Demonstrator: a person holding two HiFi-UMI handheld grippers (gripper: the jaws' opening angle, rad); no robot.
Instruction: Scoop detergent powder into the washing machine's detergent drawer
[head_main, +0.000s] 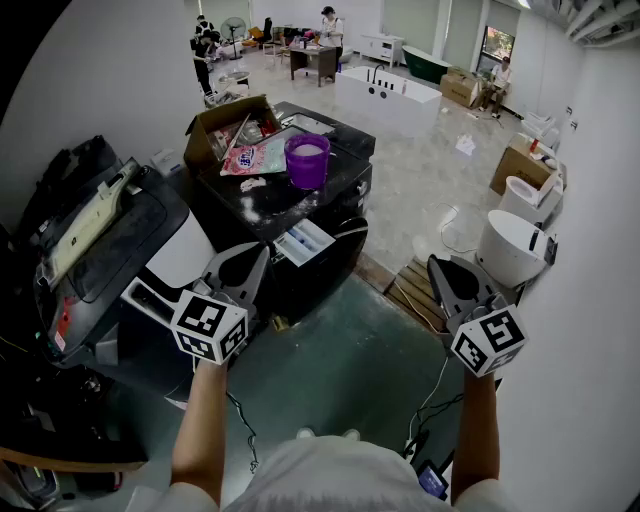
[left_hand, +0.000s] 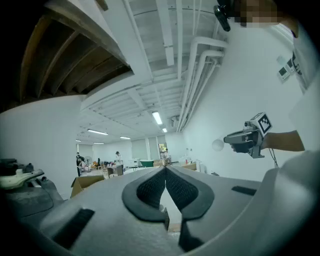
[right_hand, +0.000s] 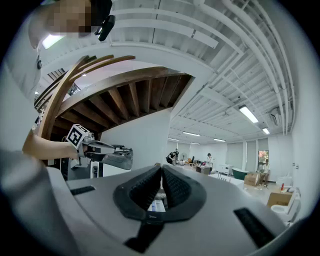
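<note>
The black washing machine (head_main: 300, 215) stands ahead of me with its detergent drawer (head_main: 303, 242) pulled out, white and blue inside. On its top are a purple cup (head_main: 307, 160) holding white powder and a pink detergent bag (head_main: 256, 157) lying flat. My left gripper (head_main: 260, 252) hovers just left of the drawer, its jaws meeting at the tips on nothing (left_hand: 165, 168). My right gripper (head_main: 436, 264) hangs well to the right of the machine, also shut and empty (right_hand: 161, 166). Each gripper view shows the other gripper: the right gripper (left_hand: 236, 140) and the left gripper (right_hand: 125, 156).
An open cardboard box (head_main: 222, 125) sits at the machine's back left. A black appliance (head_main: 105, 245) with a white panel stands to the left. A wooden pallet (head_main: 415, 285), white toilets (head_main: 510, 245) and a bathtub (head_main: 385, 95) lie to the right and behind. Cables trail on the floor.
</note>
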